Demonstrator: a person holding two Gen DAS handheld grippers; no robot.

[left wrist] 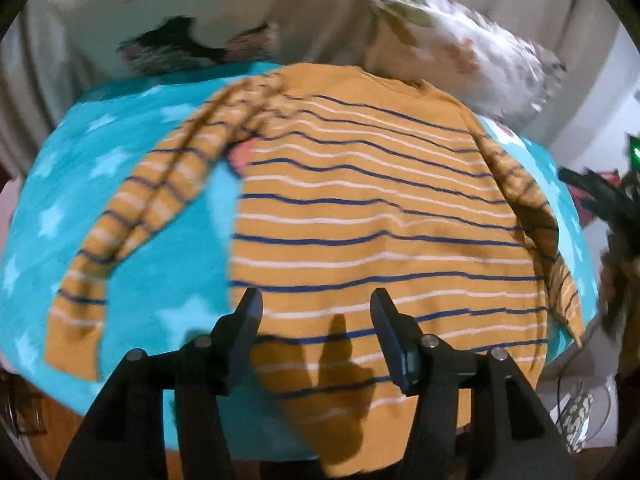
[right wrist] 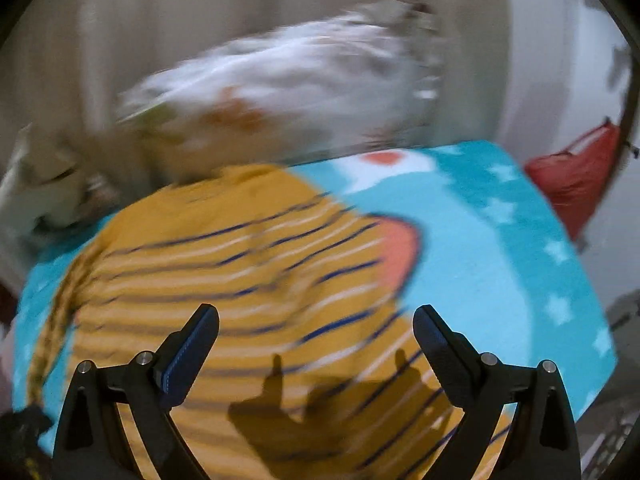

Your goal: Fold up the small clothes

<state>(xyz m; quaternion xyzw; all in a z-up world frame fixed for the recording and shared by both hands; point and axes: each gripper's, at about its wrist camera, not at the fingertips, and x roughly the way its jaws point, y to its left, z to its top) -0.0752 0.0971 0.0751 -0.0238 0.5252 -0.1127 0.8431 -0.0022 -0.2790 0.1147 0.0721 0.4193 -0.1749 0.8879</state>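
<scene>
A small mustard-yellow sweater (left wrist: 368, 208) with navy and white stripes lies flat on a turquoise star-print blanket (left wrist: 160, 264). Its left sleeve (left wrist: 132, 220) stretches out toward the lower left; its right sleeve (left wrist: 536, 232) is folded along the body's right edge. My left gripper (left wrist: 316, 300) is open and empty, above the sweater's hem. In the right wrist view, which is blurred, the sweater (right wrist: 240, 264) fills the lower left. My right gripper (right wrist: 316, 316) is open and empty above it. Both cast shadows on the cloth.
A white patterned pillow (left wrist: 472, 52) and a white cushion with a dark print (left wrist: 168, 36) lie at the blanket's far edge. A red bag (right wrist: 576, 176) sits off the right side. The blanket (right wrist: 500, 248) covers a raised surface with edges near both grippers.
</scene>
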